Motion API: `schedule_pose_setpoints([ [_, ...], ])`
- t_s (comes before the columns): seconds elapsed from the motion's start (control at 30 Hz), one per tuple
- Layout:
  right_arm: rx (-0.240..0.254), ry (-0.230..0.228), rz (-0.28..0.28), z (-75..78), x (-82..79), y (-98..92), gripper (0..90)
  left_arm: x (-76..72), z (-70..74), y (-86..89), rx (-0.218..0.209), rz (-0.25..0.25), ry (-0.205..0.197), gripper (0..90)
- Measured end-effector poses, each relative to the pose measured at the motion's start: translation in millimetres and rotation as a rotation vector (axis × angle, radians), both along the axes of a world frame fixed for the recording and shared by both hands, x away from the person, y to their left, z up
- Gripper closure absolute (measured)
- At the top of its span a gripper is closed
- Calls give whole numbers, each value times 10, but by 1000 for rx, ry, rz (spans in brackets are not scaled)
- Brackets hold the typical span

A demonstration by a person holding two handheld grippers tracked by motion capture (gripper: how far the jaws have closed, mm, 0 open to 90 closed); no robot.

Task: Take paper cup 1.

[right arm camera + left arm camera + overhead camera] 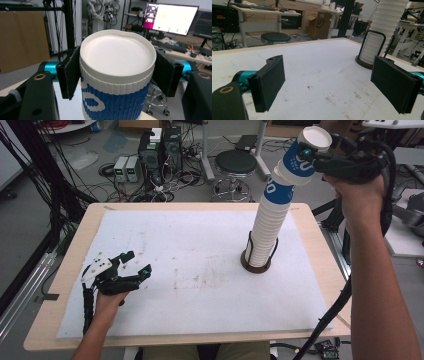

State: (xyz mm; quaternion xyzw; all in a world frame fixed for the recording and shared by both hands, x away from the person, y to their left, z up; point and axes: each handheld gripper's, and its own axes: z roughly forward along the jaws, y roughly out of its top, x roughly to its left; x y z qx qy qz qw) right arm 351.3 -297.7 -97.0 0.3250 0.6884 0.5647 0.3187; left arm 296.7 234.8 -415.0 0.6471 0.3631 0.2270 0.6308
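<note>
The right gripper (311,156) is raised high at the far right, its two black jaws pinching the top cup (305,155), an upside-down blue-and-white paper cup, by its sides just below the white bottom rim; in the right gripper view the pads (71,75) press against the ribbed sleeve of the cup (116,80) on both sides. The cup tilts and sits at the very top of the tall cup stack (267,227), which leans out of a dark wire holder (256,262) standing on the right half of the white mat (190,285).

The step in hand looks like pulling one cup off the stack. From the high view I cannot tell whether it is already free of the next blue cup (278,190) beneath or still nested on it. The next move calls for a straight lift along the stack's lean, so the cups below don't drag up or topple.

The left gripper (133,262) rests low at the near left of the mat, jaws spread wide and holding nothing, well apart from the holder (372,53).

Beyond the far edge of the table (75,245) stand a round stool (235,164) and computer boxes (160,151) among cables on the floor; nothing on the mat blocks a place to set the cup down.
</note>
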Motion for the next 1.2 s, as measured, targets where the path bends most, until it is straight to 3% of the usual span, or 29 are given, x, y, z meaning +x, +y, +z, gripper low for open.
schedule_pose_setpoints([
  [0.27, -2, -34, 18, 2, -210, -70, 301, -1, 1, -13, -2, -8, -3, 120],
  [0.3, 5, -42, 24, -45, -310, -109, 302, -3, 1, -14, 1, -10, -2, 120],
  [0.47, 14, -50, 35, -161, -468, -198, 301, -1, -5, -22, 4, -16, -1, 120],
  [0.57, 26, -54, 60, -286, -646, -275, 301, -4, -5, -29, 5, -17, -1, 120],
  [0.7, 35, -55, 80, -384, -748, -314, 302, -4, -10, -42, 5, -21, 0, 120],
  [0.73, 34, -44, 95, -477, -802, -320, 302, -4, -10, -45, 5, -23, -1, 120],
  [0.8, 36, -37, 102, -518, -823, -319, 301, -4, -11, -51, 6, -25, -4, 120],
  [0.83, 18, -15, 124, -676, -876, -305, 301, -3, -12, -51, 7, -30, -6, 120],
  [0.87, 18, -15, 124, -676, -876, -305, 301, -6, -13, -56, 3, -32, -4, 120],
  [0.9, 2, -1, 137, -803, -903, -290, 301, -7, -13, -59, 1, -37, -5, 120],
  [0.93, 2, -1, 137, -803, -903, -290, 301, -7, -14, -61, 0, -45, -9, 120],
  [1.0, -3, 16, 163, -964, -916, -279, 301, -7, -17, -70, 0, -61, -13, 120],
  [1.07, -19, 48, 181, -1221, -903, -258, 301, -9, -22, -91, 4, -67, -11, 120],
  [1.1, -19, 48, 181, -1221, -903, -258, 301, -10, -24, -100, 4, -71, -11, 120],
  [1.2, -32, 85, 186, -1483, -868, -231, 301, -12, -22, -114, 14, -80, -10, 120],
])
